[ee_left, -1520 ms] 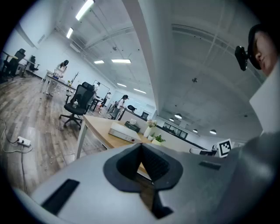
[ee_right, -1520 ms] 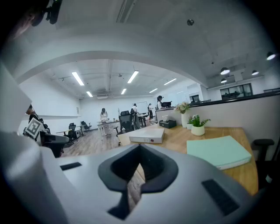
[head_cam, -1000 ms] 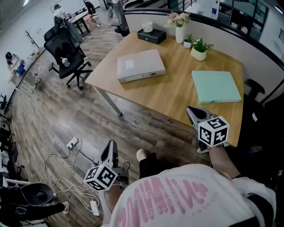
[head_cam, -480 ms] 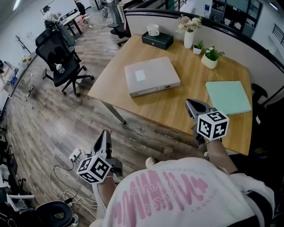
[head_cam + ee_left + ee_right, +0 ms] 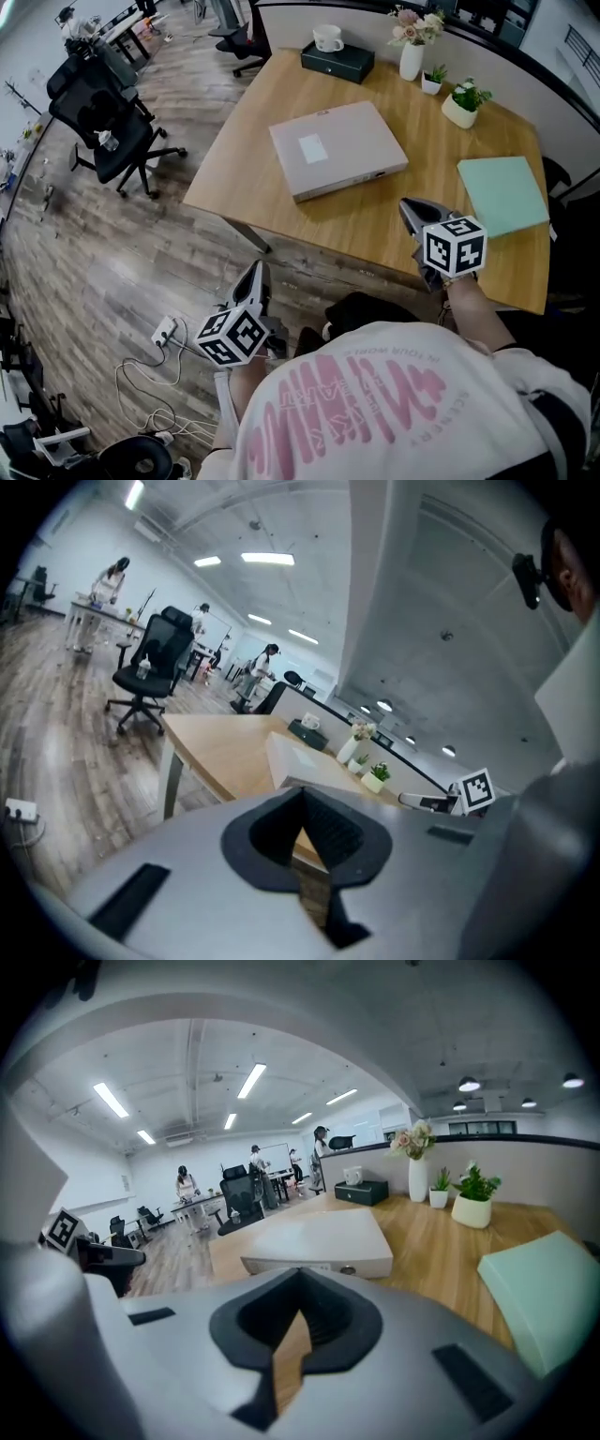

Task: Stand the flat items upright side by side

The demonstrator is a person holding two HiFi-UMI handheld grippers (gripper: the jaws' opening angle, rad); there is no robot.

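Note:
Two flat binders lie on the wooden table. The beige binder lies mid-table and the mint-green binder near the right edge. My right gripper is shut and empty over the table's near edge, between the two binders and touching neither. My left gripper is shut and empty over the floor, short of the table's near-left side. The right gripper view shows the beige binder ahead and the green binder to the right. The left gripper view shows the beige binder beyond the table edge.
At the table's far side stand a black box with a white cup, a vase of flowers and two potted plants. A black office chair stands left. A power strip and cables lie on the floor.
Both grippers have moved forward toward the table, still shut. The table and binders now sit nearer and more central in the head view.

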